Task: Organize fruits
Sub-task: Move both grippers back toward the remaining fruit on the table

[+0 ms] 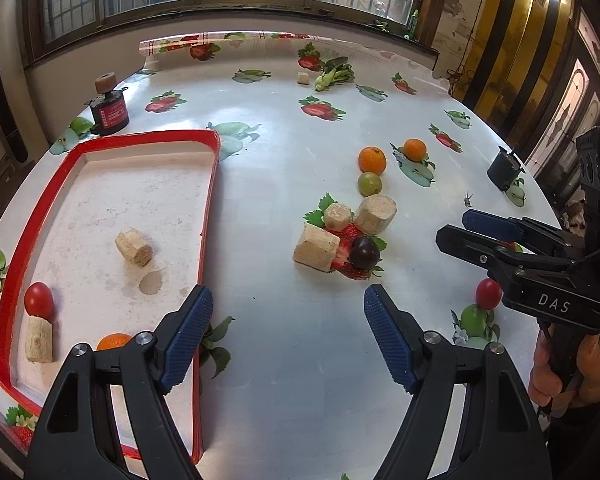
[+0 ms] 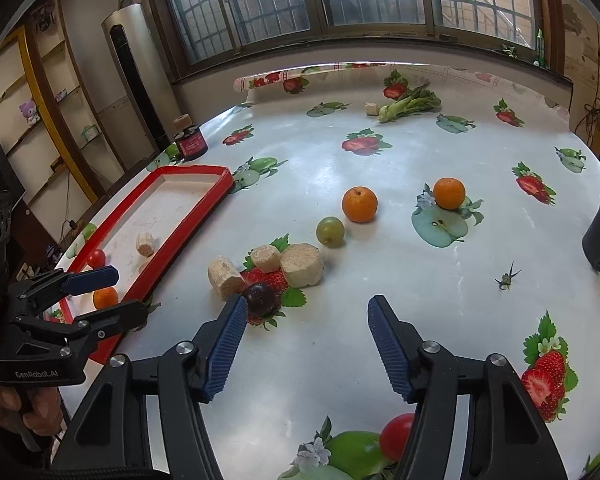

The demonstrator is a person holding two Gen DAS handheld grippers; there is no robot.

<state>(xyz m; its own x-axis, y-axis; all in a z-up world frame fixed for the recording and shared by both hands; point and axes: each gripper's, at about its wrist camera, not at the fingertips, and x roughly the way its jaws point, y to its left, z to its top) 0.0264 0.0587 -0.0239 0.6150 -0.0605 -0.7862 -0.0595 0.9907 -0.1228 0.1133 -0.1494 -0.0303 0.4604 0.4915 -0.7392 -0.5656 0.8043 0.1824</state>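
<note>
A red-rimmed tray (image 1: 210, 184) (image 2: 188, 208) on the left holds a red tomato (image 1: 39, 299) (image 2: 96, 257), a small orange (image 1: 113, 341) (image 2: 105, 297) and cork pieces. On the table lie two oranges (image 1: 372, 159) (image 1: 414, 149) (image 2: 359, 203) (image 2: 449, 193), a green fruit (image 1: 369, 183) (image 2: 330, 231), a dark plum (image 1: 364, 252) (image 2: 261, 298) and a second tomato (image 1: 488, 293) (image 2: 396, 436). My left gripper (image 1: 288, 300) (image 2: 116, 290) is open and empty at the tray's right rim. My right gripper (image 2: 307, 308) (image 1: 452, 226) is open and empty, its left finger just before the plum.
Three cork cylinders (image 1: 315, 247) (image 1: 336, 216) (image 1: 376, 209) crowd the plum. A red-labelled jar (image 1: 110, 112) stands behind the tray, a black cup (image 1: 503, 170) at the right edge, and a green vegetable (image 1: 334, 74) at the back.
</note>
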